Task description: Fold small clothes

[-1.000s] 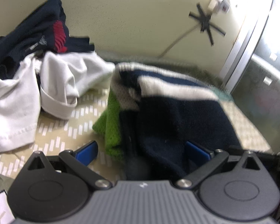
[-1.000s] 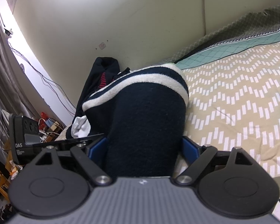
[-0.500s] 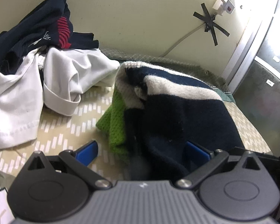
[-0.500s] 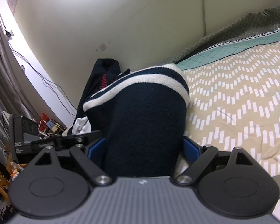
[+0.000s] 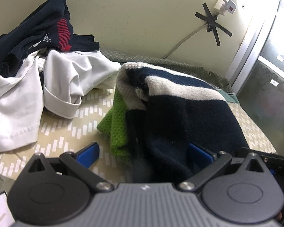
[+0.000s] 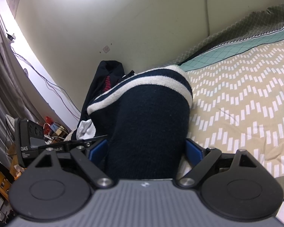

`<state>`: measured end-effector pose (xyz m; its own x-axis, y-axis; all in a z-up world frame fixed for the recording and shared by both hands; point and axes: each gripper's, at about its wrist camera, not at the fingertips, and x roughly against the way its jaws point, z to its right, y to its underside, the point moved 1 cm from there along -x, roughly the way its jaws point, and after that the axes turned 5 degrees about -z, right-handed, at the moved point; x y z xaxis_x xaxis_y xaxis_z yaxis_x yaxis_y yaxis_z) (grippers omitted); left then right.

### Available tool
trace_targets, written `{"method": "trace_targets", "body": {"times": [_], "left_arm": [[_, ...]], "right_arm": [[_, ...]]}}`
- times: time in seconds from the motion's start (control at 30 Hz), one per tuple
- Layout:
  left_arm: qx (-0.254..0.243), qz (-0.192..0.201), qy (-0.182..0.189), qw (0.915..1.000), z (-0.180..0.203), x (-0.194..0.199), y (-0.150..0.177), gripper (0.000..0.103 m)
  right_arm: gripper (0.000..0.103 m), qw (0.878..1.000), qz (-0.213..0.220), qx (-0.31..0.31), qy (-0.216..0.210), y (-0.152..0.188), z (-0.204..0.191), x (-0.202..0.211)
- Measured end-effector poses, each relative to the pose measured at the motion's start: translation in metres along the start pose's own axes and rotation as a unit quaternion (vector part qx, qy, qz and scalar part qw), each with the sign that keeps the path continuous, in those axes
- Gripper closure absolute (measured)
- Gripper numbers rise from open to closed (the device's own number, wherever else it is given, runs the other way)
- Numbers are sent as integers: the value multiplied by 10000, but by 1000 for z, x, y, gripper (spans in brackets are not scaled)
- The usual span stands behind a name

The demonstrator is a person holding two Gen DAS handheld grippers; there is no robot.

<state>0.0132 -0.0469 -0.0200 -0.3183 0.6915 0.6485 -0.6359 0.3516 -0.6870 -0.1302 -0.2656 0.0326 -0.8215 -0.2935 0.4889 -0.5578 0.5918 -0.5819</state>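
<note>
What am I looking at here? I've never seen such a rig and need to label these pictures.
There is no robot: a person holds a two-finger gripper in each hand, and each gripper carries a fisheye camera looking along its fingers. One picture comes from the left gripper, the other from the right gripper; the black shapes at the bottom are their mechanisms. On a patterned bedspread lie a navy, white and green sweater, white clothes and a dark garment with red stripes. The sweater sits between both grippers' wide jaws. The left is open; whether the right presses it, I cannot tell.
</note>
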Motion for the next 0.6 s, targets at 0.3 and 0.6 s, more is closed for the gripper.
{"method": "trace_targets", "body": {"times": [0.3,0.6], "left_arm": [[83,120,0,9999,-2,1,3,0],[-11,15,-45,10000,2,-1,0,0]], "right_arm": [[20,10000,-32,34,46,1,-2,-2],[19,10000,-36,41,48,0,-2,-4]]}}
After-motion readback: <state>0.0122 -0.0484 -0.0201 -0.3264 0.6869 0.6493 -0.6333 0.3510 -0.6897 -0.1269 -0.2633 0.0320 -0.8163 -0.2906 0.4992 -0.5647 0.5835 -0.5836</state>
